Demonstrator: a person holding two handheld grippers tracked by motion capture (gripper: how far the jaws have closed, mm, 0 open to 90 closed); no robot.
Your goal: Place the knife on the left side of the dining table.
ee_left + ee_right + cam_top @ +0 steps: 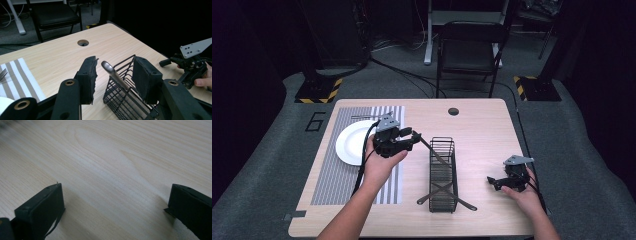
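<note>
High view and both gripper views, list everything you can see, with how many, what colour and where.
Table: one, light wood, centre, round hole near its far edge.
Placemat: one, grey and white stripes, table's left side.
Plate: one, white, on the placemat.
Fork: one, silver, on the placemat beyond the plate.
Basket: one, black wire, mid table.
Utensils: three, metal handles, sticking out of the basket; one handle sits between the left gripper's jaws, not clamped.
Chair: one, black, beyond the table.
Left gripper: one, black, jaws partly open, by the basket's far end.
Right gripper: one, black, jaws open, low over bare table at the right.
Hands: two, one per gripper.
</note>
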